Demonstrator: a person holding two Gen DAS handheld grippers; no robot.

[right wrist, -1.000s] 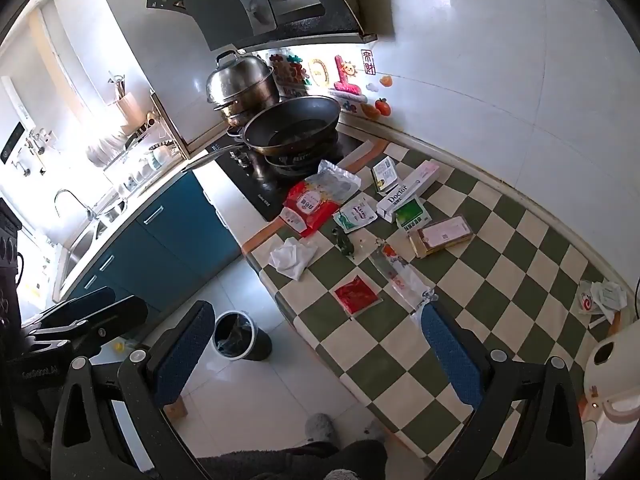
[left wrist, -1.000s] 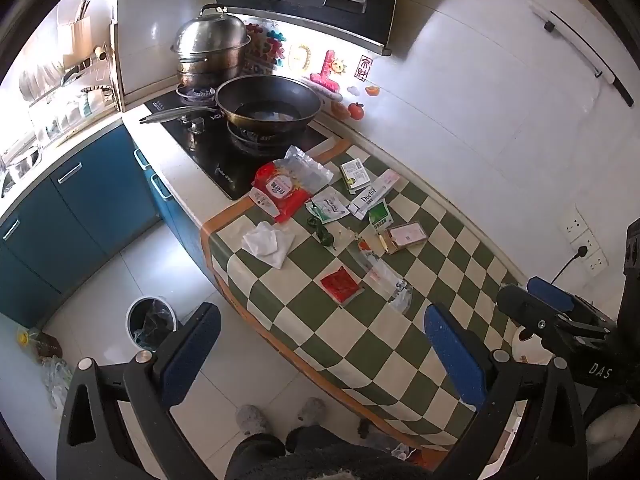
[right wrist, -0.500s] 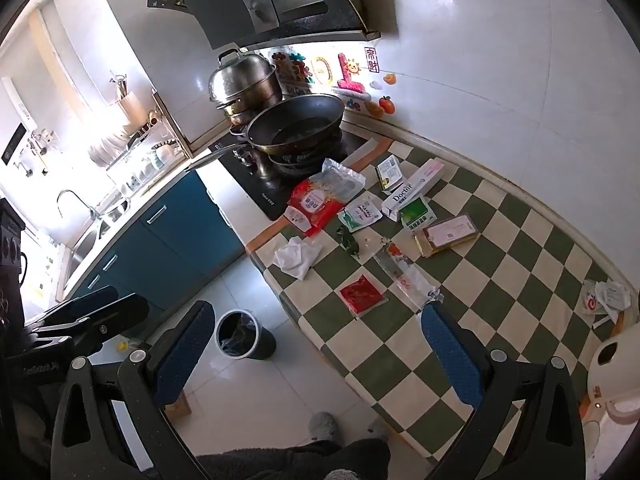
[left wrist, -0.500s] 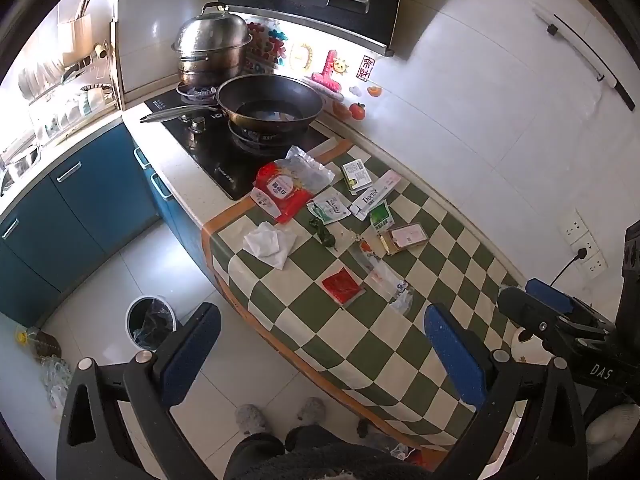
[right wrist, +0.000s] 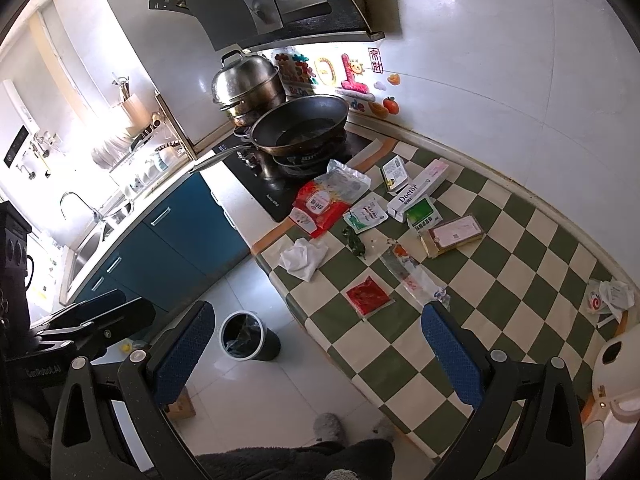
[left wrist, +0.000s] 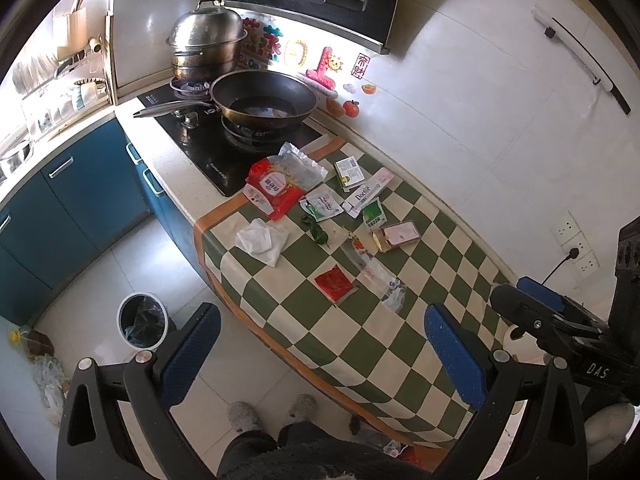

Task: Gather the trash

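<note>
Both the left claw (left wrist: 320, 354) and right claw (right wrist: 316, 350) hang spread and empty; thin wrappers like the red sachet (left wrist: 334, 282) may slip flat against the counter (left wrist: 372, 344), missing the bin (left wrist: 140, 324) at lower left.

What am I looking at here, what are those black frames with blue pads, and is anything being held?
These are two handheld grasping tools, one in each of a person's hands, each with a fisheye camera looking forward along its two blue-padded fingers. One picture comes from the left tool, the other from the right tool. Both are open and hold nothing. They hang above a checkered counter cloth strewn with trash: a crumpled tissue, a red sauce packet, a red snack bag, a white "Doctor" box and a clear wrapper. A lined trash bin stands on the floor beside the counter.
</note>
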